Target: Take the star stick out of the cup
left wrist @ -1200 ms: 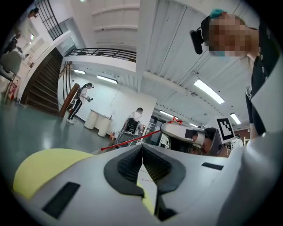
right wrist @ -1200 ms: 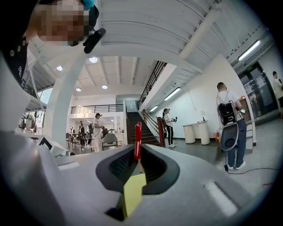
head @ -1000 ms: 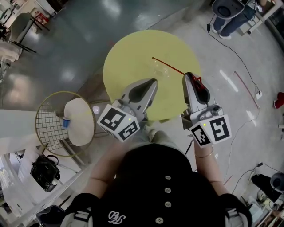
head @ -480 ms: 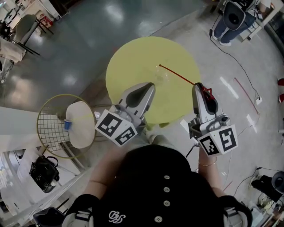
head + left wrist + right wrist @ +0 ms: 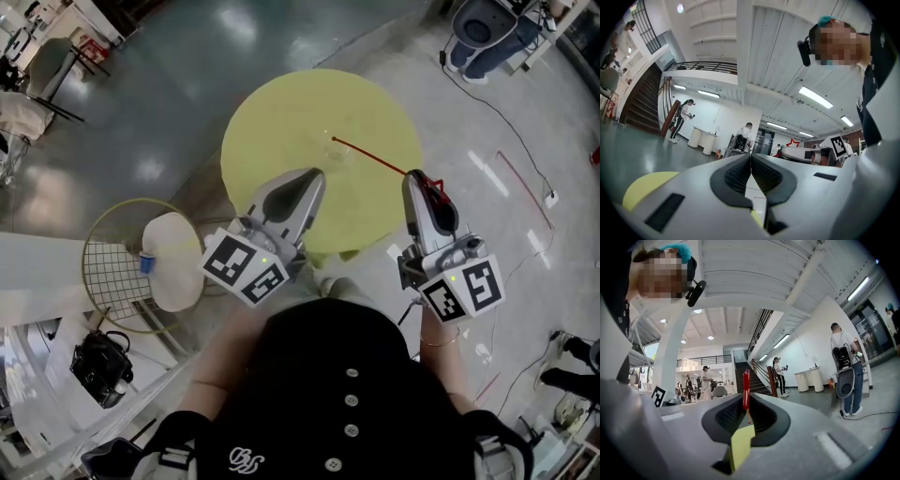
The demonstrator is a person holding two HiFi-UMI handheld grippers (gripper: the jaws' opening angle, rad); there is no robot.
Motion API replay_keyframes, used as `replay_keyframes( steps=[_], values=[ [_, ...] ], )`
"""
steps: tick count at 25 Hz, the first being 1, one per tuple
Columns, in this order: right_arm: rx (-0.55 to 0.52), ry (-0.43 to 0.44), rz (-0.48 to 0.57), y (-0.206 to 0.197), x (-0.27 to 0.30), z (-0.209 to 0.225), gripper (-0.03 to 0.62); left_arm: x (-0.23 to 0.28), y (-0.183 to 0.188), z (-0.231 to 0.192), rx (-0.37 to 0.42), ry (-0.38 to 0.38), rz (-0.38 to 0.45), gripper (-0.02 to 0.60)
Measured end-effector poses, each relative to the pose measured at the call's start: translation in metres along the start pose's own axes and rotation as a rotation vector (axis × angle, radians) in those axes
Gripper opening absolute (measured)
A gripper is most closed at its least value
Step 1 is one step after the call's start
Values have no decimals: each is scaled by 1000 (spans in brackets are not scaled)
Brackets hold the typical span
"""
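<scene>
A thin red stick point(image 5: 370, 157) slants over the round yellow table point(image 5: 281, 122). Its far tip is at a small clear cup point(image 5: 339, 150); I cannot tell whether the tip is inside it. My right gripper point(image 5: 415, 176) is shut on the stick's red star end point(image 5: 435, 189) near the table's right edge. In the right gripper view the star point(image 5: 746, 389) stands edge-on between the pads. My left gripper point(image 5: 315, 176) hovers over the table's near side, shut and holding nothing. In the left gripper view its pads point(image 5: 740, 173) meet, and the star point(image 5: 792, 142) shows to the right.
A round wire stool point(image 5: 108, 272) bearing a white disc point(image 5: 173, 258) stands left of the table, with a black bag point(image 5: 94, 361) below it. Cables point(image 5: 511, 159) run over the floor at the right. A seated person point(image 5: 483, 33) is at the top right.
My right gripper has carried the star end slightly to the right, toward the table's edge. The left gripper has stayed where it was.
</scene>
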State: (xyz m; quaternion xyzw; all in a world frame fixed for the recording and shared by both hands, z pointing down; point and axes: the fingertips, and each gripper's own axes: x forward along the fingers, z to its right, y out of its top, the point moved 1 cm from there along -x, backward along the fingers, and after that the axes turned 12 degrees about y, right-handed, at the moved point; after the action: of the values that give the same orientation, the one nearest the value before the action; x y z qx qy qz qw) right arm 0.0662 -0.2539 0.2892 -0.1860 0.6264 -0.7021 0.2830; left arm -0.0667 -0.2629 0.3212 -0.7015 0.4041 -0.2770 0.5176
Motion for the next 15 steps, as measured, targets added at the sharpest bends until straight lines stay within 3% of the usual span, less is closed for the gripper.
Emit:
replay_keyframes(
  steps=[15],
  values=[
    [31, 49, -44, -14, 3, -7, 14, 1, -13, 7, -10, 15, -44, 12]
  ],
)
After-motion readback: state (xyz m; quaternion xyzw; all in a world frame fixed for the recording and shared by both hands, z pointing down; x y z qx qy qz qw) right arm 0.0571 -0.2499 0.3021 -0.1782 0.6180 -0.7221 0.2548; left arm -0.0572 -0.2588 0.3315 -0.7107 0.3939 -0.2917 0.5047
